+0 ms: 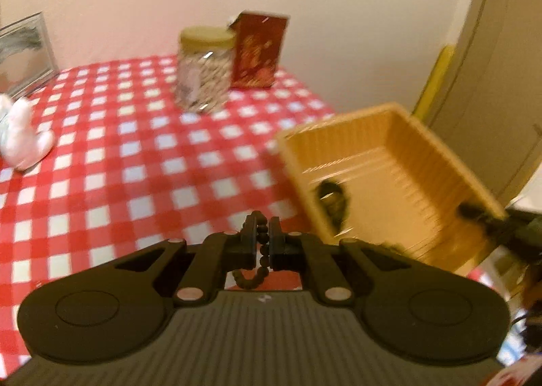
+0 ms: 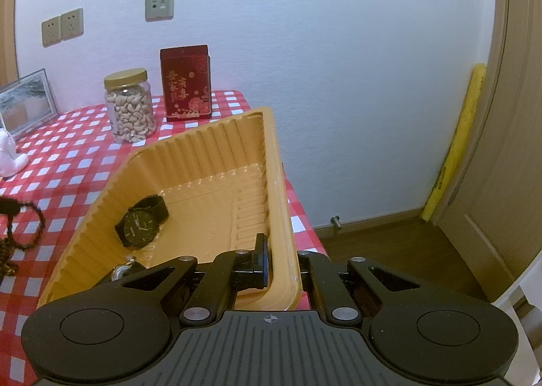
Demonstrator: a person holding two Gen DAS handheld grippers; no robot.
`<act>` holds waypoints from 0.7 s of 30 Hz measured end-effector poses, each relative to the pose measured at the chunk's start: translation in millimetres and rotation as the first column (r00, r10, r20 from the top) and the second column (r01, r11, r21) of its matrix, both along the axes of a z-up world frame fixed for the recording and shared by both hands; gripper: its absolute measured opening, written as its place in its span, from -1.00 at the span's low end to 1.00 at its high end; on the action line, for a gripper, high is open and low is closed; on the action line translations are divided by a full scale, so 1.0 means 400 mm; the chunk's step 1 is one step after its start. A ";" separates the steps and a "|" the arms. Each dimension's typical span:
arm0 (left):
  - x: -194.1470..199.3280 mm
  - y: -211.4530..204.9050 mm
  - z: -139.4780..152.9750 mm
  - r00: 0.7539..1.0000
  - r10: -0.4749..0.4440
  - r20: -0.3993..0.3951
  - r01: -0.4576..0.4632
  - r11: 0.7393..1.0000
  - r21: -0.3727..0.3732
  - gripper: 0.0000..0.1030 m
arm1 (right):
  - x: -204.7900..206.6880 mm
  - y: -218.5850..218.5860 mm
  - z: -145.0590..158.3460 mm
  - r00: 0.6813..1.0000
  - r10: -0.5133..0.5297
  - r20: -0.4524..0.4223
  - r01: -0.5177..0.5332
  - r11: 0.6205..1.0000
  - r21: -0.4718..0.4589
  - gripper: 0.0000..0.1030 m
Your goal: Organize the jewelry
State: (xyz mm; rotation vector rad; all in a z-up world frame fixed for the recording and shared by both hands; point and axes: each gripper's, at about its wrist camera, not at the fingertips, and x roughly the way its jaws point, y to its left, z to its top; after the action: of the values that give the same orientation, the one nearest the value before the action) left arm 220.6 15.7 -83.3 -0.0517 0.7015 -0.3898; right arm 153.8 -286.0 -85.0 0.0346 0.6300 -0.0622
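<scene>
Two grippers are at work over a red-and-white checked cloth. Nearest in the left wrist view, the left gripper has its fingers pressed together on a dark bead bracelet, whose loop hangs between and below them. In the right wrist view, the right gripper pinches the near right wall of a tan ribbed tray, one finger inside and one outside; the tray sits tilted at the table's right edge. In the tray lies a black watch with a dark dial, its face text too small to read, and a small silvery piece shows at the near wall, half hidden by the gripper. The left view is blurred. Farther back stand a clear jar of cashews with a gold lid and, just beside it, a dark red tin with gold Chinese characters and floral print that I cannot read. A framed picture and a white plush sit at far left. Wall sockets are beyond.
</scene>
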 end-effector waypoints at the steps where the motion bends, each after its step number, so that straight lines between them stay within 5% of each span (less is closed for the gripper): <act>1: 0.000 -0.013 0.010 1.000 -0.015 0.009 0.015 1.000 -0.014 -0.90 | 0.000 0.001 0.000 1.000 0.000 0.000 0.000 1.000 0.000 -0.92; 6: 0.005 -0.086 0.034 0.995 -0.093 0.033 0.095 0.993 -0.073 -0.90 | -0.005 0.003 0.006 1.000 0.005 0.003 -0.005 1.000 -0.002 -0.92; 14: 0.040 -0.182 -0.003 0.981 -0.190 -0.034 0.187 0.978 -0.088 -0.89 | -0.011 0.006 0.010 1.000 0.015 0.004 -0.015 1.000 -0.002 -0.92; 18: 0.041 -0.179 -0.017 0.984 -0.167 -0.055 0.162 0.983 -0.090 -0.50 | -0.014 0.007 0.011 1.000 0.017 0.001 -0.017 1.000 -0.003 -0.92; 21: 0.034 -0.163 -0.017 0.987 -0.150 -0.065 0.143 0.985 -0.097 -0.50 | -0.012 0.006 0.012 1.000 0.018 -0.002 -0.018 1.000 -0.001 -0.92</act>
State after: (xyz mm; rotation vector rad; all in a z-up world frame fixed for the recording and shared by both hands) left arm 234.2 -49.6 -90.2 -0.1025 0.7610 -0.5641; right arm 149.1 -283.4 -80.3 0.0276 0.6318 -0.0457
